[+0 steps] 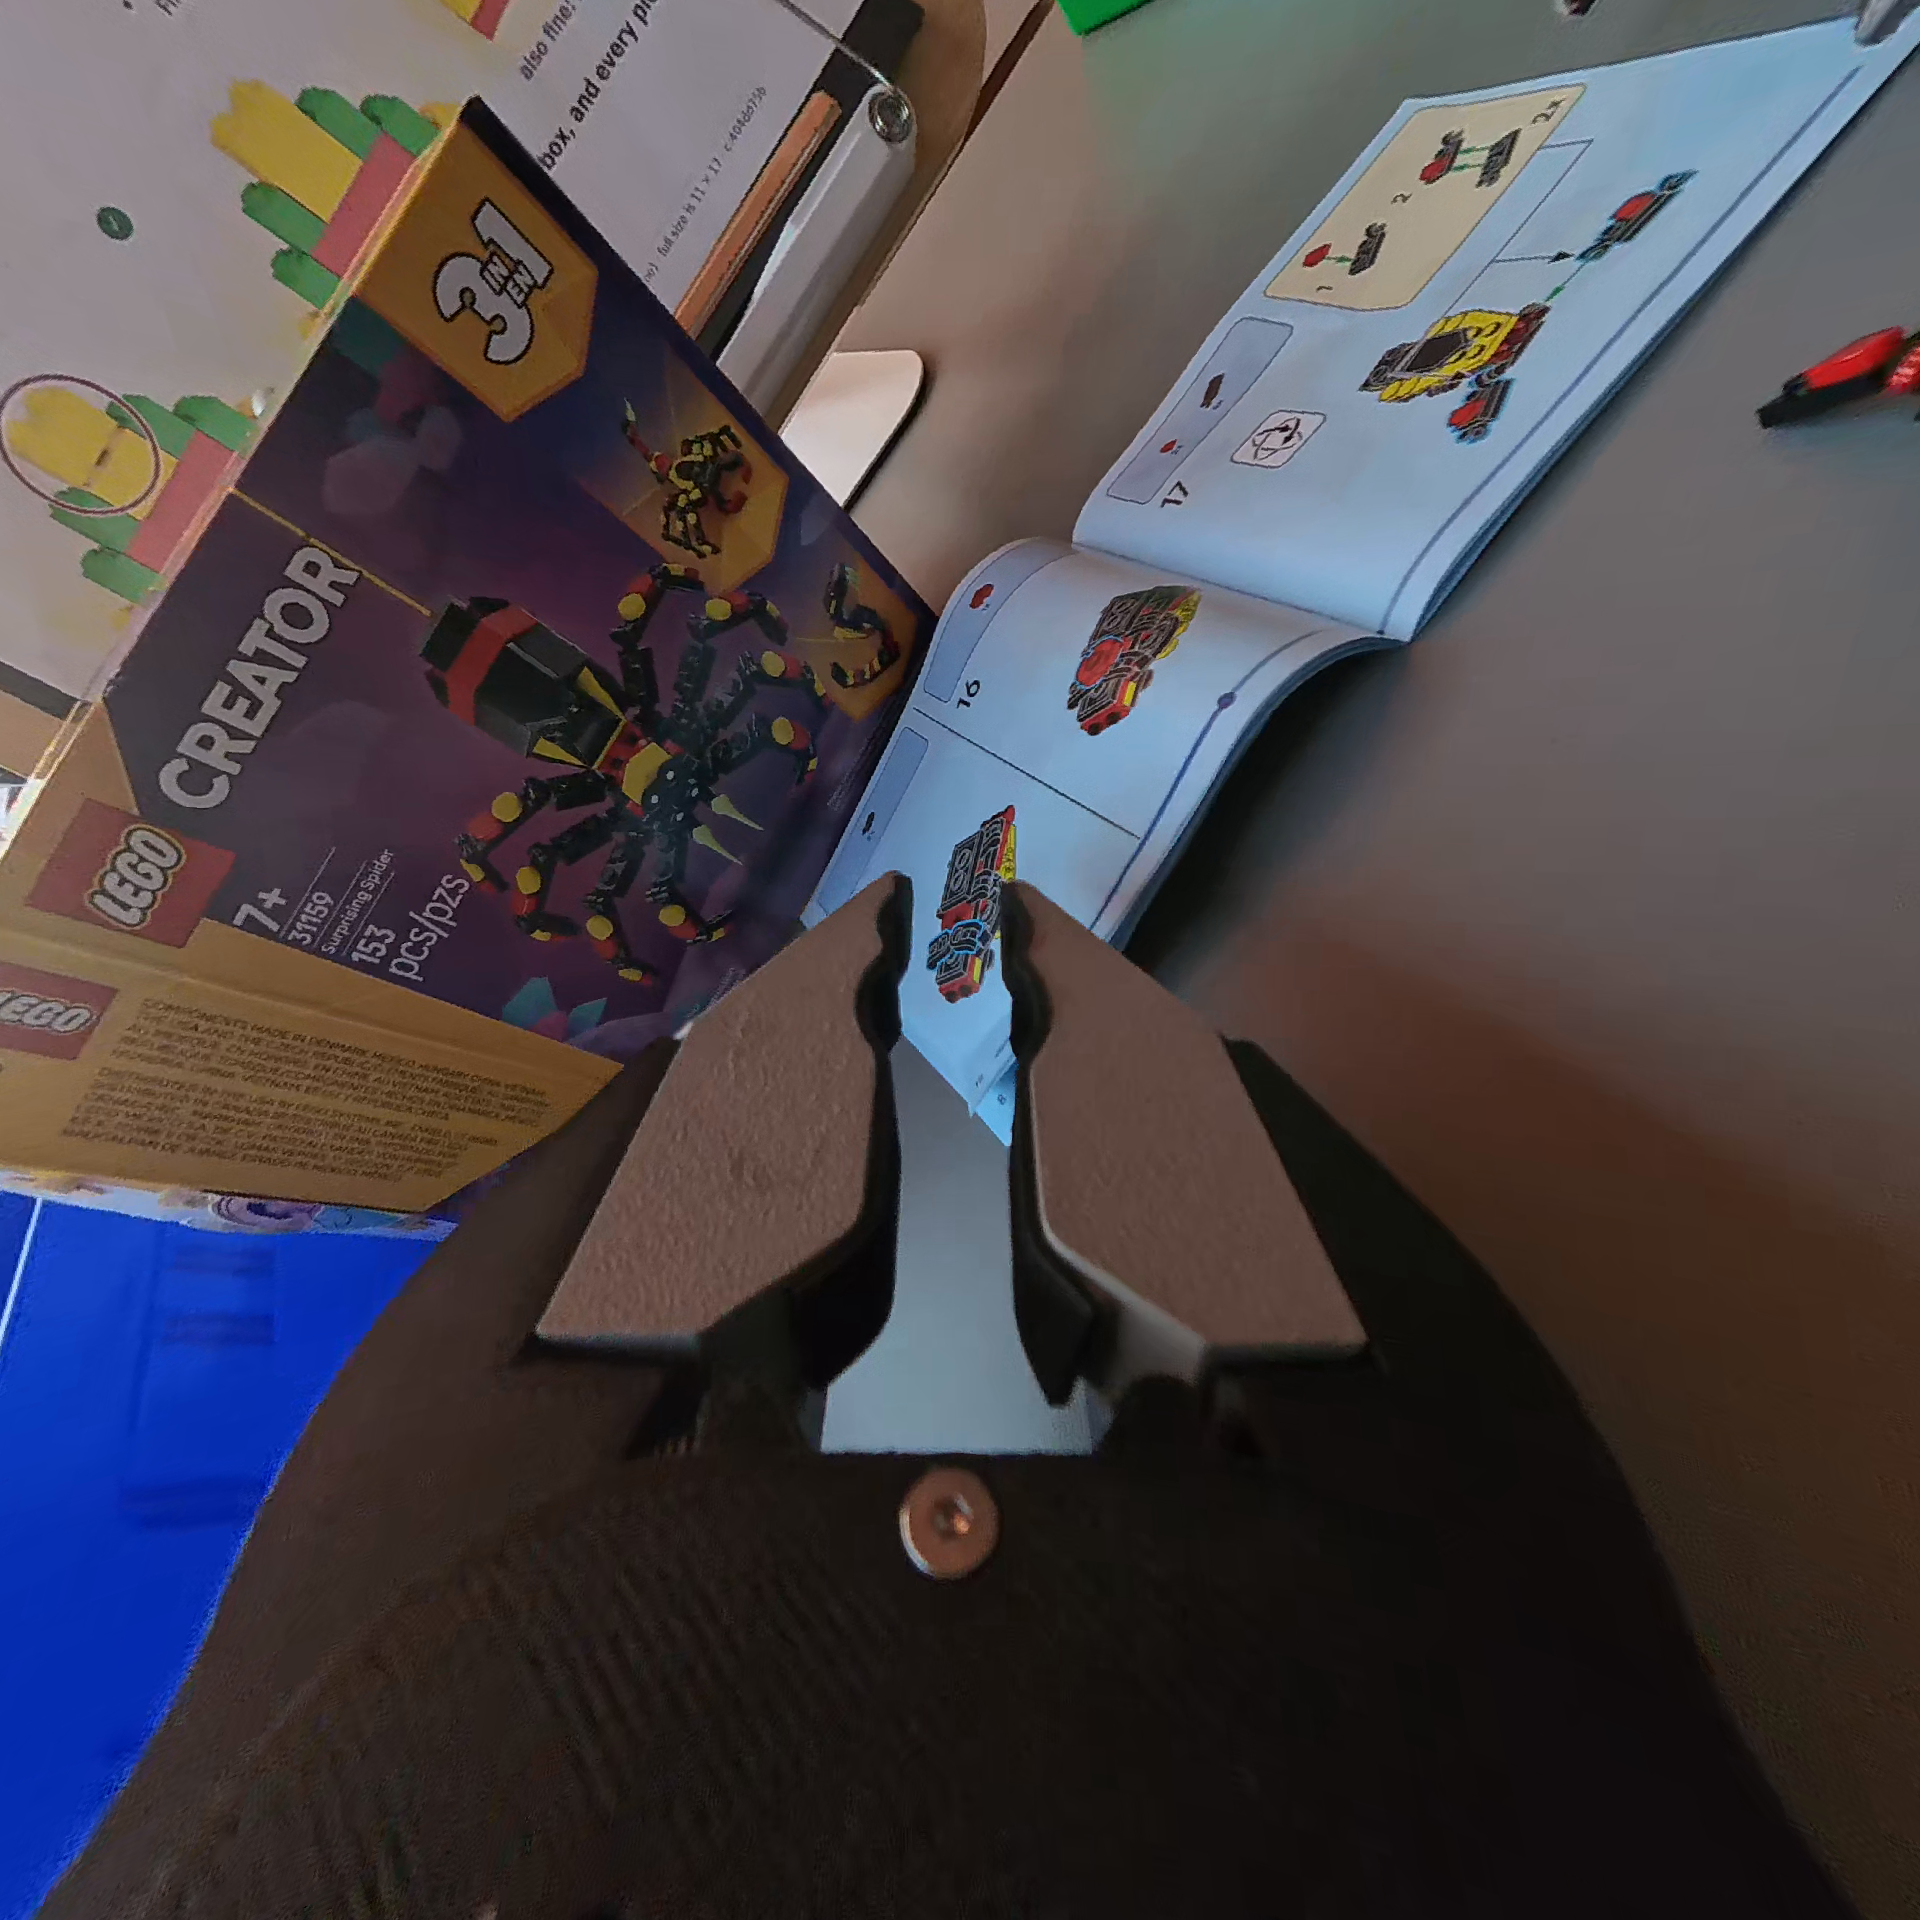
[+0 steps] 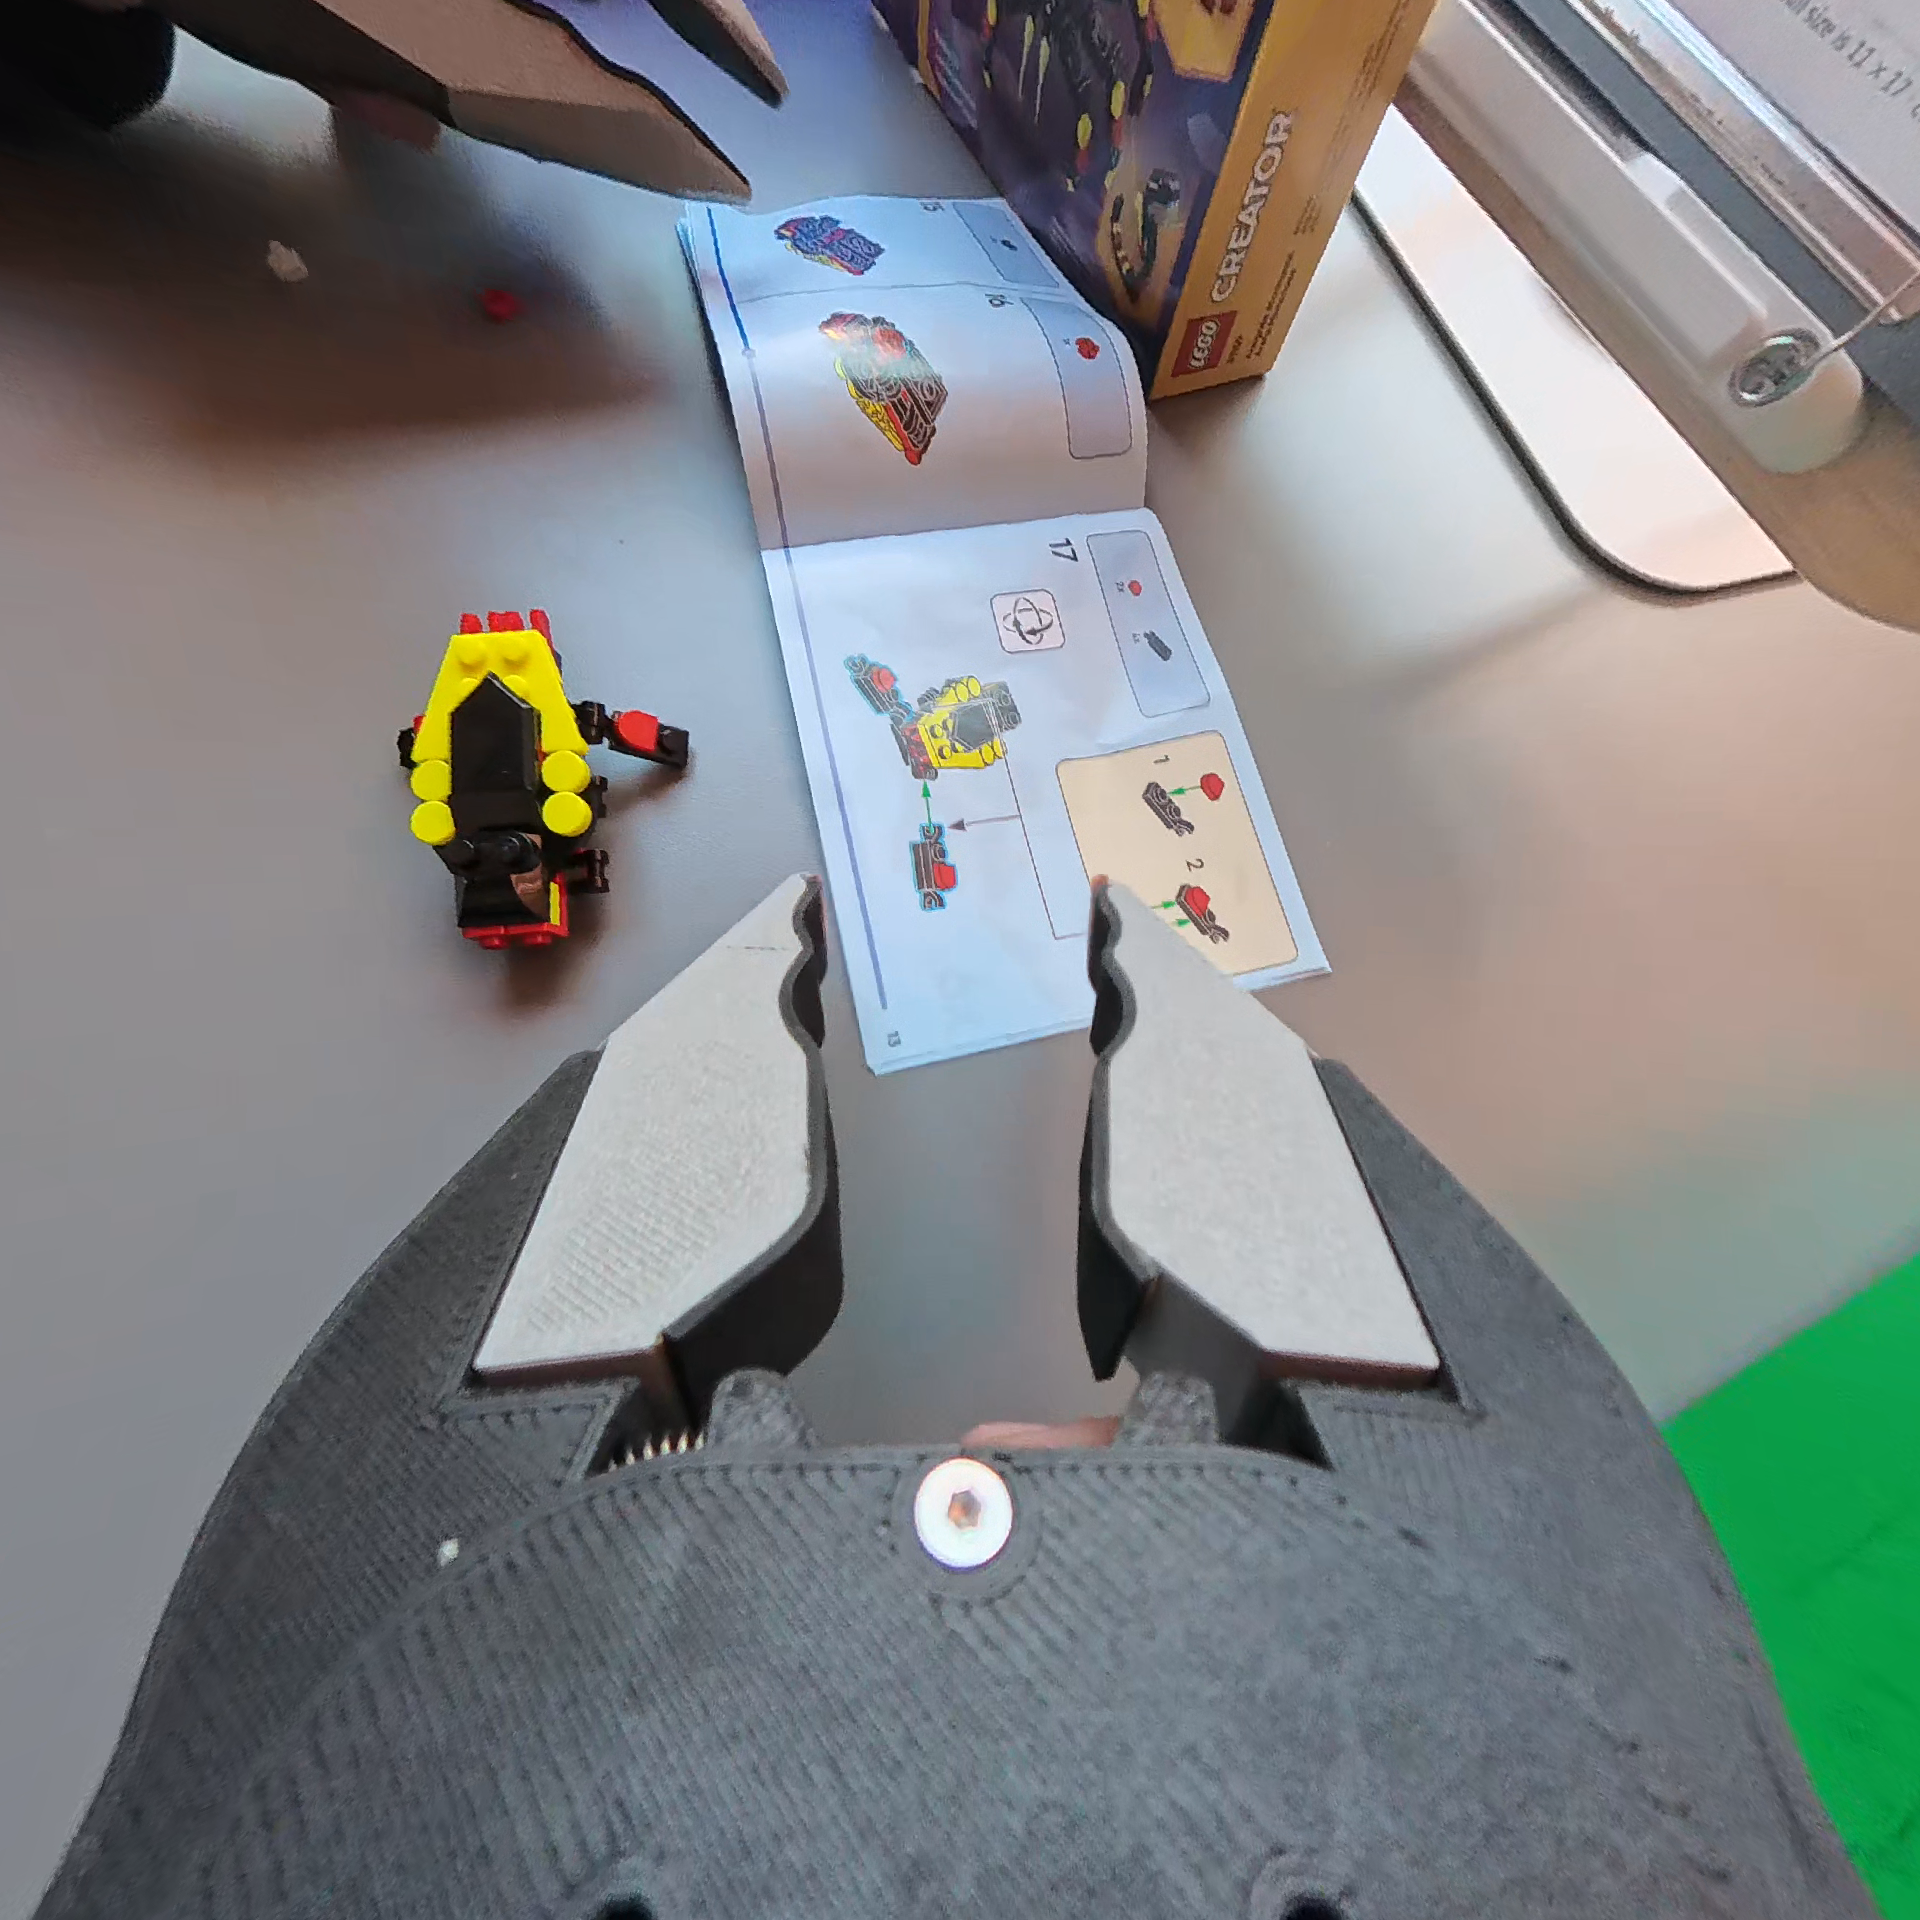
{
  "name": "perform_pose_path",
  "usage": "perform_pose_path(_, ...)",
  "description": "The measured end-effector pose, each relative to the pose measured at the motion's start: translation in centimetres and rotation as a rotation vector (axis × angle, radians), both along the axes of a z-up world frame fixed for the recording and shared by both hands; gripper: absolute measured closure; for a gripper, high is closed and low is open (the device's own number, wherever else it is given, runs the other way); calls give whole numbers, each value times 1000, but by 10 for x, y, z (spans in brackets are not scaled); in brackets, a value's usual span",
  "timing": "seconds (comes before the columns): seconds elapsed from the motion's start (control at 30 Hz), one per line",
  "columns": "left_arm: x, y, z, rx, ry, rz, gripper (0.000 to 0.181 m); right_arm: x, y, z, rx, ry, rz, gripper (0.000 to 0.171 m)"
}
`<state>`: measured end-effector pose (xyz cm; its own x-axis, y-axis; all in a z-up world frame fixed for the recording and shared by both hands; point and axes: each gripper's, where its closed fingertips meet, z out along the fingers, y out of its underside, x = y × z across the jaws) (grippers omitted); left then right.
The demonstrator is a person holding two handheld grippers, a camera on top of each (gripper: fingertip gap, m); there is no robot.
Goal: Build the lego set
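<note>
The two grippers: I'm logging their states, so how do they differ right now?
The left gripper has its fingertips close together with a narrow gap; the right gripper is spread clearly wider. The left points at the booklet page nearest the box; the right sits over the booklet's opposite page, beside the model. Both hold nothing and share the same finger shape.

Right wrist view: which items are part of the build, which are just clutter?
Part of the job:
- yellow-black-red model
- open instruction booklet
- loose red stud
- small pale piece
- set box

Just lying about:
- metal stand base
- green patch
</note>
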<state>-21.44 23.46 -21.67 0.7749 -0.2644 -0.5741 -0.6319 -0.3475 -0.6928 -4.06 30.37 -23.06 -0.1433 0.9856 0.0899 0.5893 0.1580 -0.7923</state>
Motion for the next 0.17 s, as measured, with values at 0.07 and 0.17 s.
perform_pose_path(0.07,-2,0,1,3,-16,5,167,-3,-3,0,-2,24,5,124)
perform_pose_path(0.17,-7,1,5,19,-36,21,168,-4,-2,-1,31,25,-7,123)
